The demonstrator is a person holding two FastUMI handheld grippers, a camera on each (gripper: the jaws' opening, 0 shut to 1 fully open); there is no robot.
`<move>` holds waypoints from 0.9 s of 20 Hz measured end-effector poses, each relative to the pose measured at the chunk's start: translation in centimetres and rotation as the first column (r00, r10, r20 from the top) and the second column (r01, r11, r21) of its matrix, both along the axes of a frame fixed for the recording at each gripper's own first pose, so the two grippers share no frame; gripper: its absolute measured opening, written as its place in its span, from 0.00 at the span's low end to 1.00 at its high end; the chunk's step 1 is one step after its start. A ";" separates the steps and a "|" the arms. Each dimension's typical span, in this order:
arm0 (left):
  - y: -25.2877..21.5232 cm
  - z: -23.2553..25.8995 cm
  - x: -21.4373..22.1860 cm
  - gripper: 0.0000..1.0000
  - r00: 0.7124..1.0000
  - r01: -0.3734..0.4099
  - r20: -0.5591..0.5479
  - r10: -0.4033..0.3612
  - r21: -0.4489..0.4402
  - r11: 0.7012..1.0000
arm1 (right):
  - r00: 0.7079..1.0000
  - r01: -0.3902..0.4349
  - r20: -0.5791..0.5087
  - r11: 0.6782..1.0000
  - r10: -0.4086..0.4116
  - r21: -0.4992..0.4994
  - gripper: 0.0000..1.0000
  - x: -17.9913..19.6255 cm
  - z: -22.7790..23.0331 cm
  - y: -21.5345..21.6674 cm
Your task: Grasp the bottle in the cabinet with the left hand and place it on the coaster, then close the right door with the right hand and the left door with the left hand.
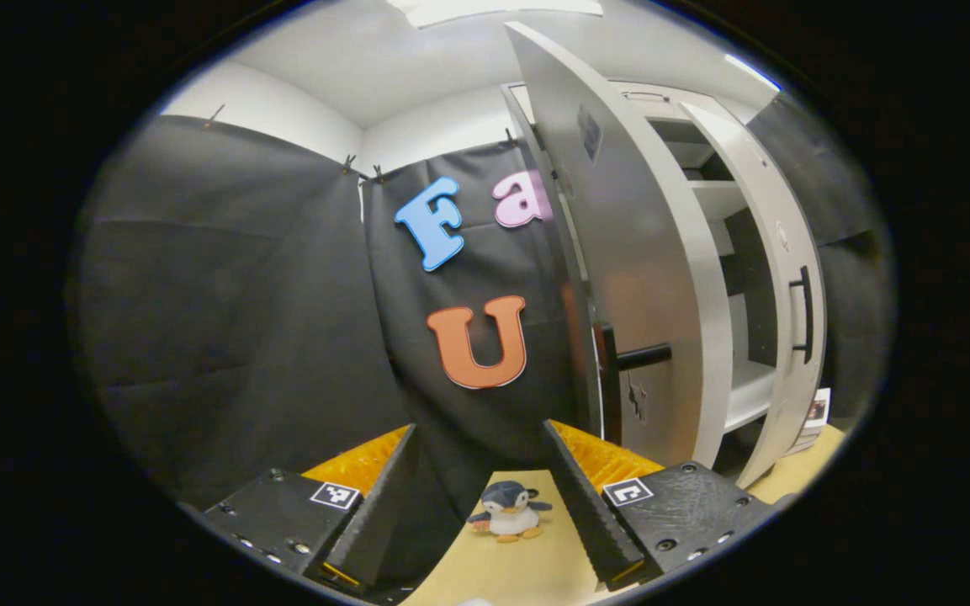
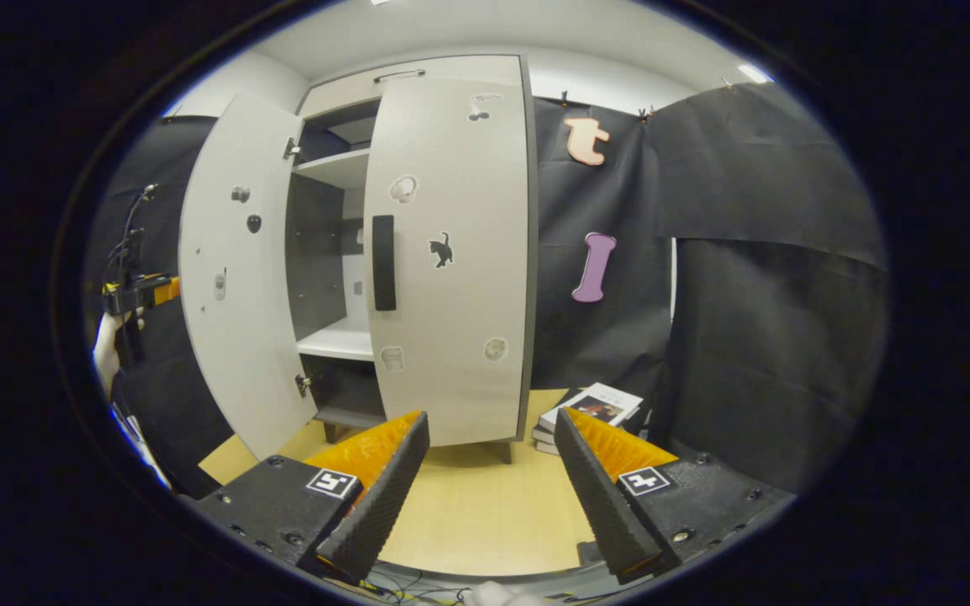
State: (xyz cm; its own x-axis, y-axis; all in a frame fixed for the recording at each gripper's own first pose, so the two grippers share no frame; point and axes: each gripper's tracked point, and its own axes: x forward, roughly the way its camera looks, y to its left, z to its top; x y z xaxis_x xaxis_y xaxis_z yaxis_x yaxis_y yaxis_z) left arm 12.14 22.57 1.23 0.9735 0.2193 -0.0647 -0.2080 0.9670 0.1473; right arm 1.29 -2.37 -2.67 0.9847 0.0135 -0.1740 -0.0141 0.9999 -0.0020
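So the right door [image 2: 451,252] looks basically shut from the right gripper view, sitting flat to the cabinet front, which leaves the left door [image 1: 632,278] as the thing I care about now. That's my read anyway, I can't spot the bottle or the coaster from here, so no idea where those sit.

My left gripper [image 1: 480,497] has its fingers spread wide with nothing between them. The left door stands open just ahead and off to the gripper's right, edge-on to me, running tall and vertical, with its black handle [image 1: 636,358] poking out towards me at about mid height. Behind it I can see the cabinet shelves [image 1: 745,391]. There's a little penguin toy [image 1: 508,511] on the table [image 1: 527,564] straight ahead between the fingers, not in the way.

My right gripper [image 2: 485,484] is also spread and empty, facing the cabinet square on from farther back. It picks up the left gripper [image 2: 144,290] way over on its left, outside the open door. So the left one is clearly nearer: I reckon a sideways push to the right on that door's outer face does it.
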 end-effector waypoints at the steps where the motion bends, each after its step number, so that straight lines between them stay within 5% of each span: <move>1: -0.4 -0.1 0.0 0.90 1.000 0.003 -0.001 -0.003 -0.012 1.000 | 1.000 0.002 0.001 1.000 -0.002 0.002 0.96 0.0 0.1 -0.2; 11: -6.2 -0.2 0.1 0.92 0.994 0.107 0.004 -0.107 -0.050 0.993 | 1.000 0.003 0.007 1.000 -0.003 0.004 1.00 -0.6 0.2 -1.0; 12: -6.6 -0.2 0.3 0.86 0.993 0.116 0.004 -0.116 -0.056 0.992 | 1.000 0.004 0.007 1.000 -0.004 0.003 1.00 -0.6 0.2 -1.0; 18: -9.5 -0.3 1.0 0.92 0.986 0.169 0.011 -0.169 -0.075 0.983 | 1.000 0.004 0.009 1.000 -0.004 0.000 1.00 -0.9 0.3 -0.9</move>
